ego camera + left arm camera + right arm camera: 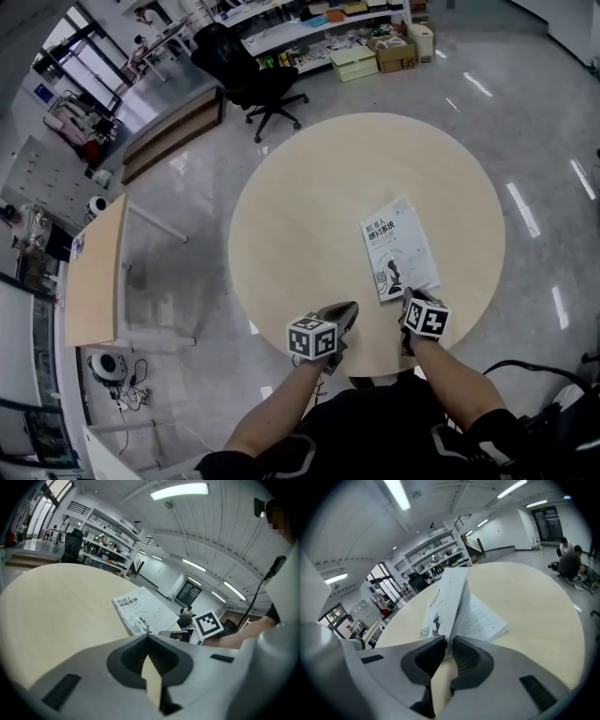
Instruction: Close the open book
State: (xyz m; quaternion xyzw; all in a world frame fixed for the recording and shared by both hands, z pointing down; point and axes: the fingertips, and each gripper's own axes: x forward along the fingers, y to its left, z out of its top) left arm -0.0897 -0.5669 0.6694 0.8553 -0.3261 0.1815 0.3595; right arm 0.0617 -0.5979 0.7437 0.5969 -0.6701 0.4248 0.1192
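Jaws of the right gripper (449, 640) are clamped on the near edge of the book (440, 602)'s white cover, which stands steeply tilted above printed pages lying flat to its right. The book sits at the lower right of the round table (300, 206). The left gripper (148, 635), lower centre in the head view, has its jaws together on nothing.

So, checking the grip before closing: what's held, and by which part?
The right gripper pinches the book by the near edge of its lifted front cover; the left gripper is shut, empty.
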